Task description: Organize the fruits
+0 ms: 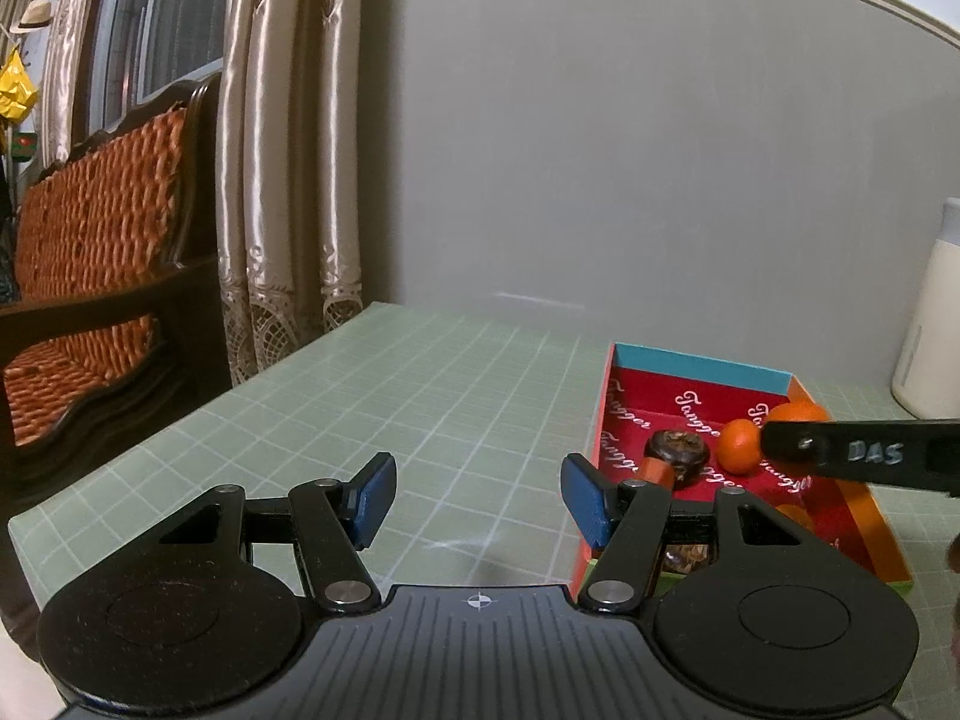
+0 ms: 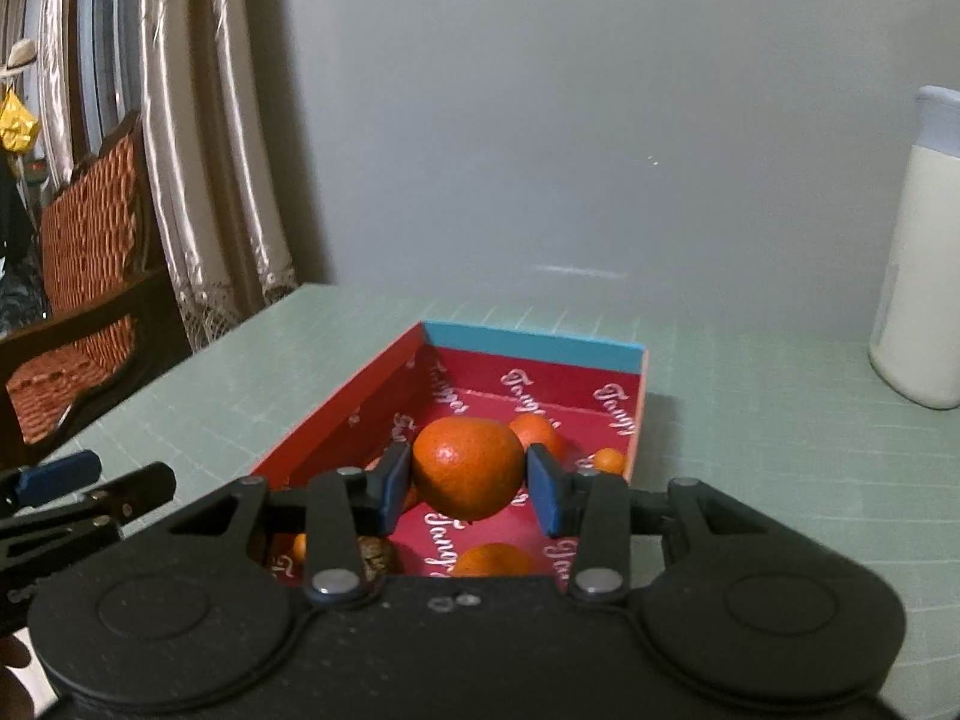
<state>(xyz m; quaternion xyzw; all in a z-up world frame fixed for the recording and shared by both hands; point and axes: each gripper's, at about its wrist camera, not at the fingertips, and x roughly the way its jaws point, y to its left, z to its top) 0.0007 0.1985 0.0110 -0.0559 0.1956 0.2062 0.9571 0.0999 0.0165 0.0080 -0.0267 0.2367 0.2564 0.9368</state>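
1. The right gripper (image 2: 468, 489) has its jaws clenched on a large orange (image 2: 467, 467), held in the air over the open red box (image 2: 336, 420) — so the step in hand looks like carrying this fruit to its place in the box.
2. The left gripper (image 1: 478, 495) stands released with nothing between its jaws, hovering over the green bench (image 1: 372, 396) just beside the box's left wall.
3. Next, I judge, the orange needs lowering onto a bare patch of red floor before the jaws let go — gently, since a round fruit will roll.
4. In the way: smaller oranges (image 2: 537, 433) lie beyond and below the held one, and a dark brown fruit (image 1: 677, 450) sits near the left wall.
5. A white bottle (image 2: 918, 276) stands well apart on the right
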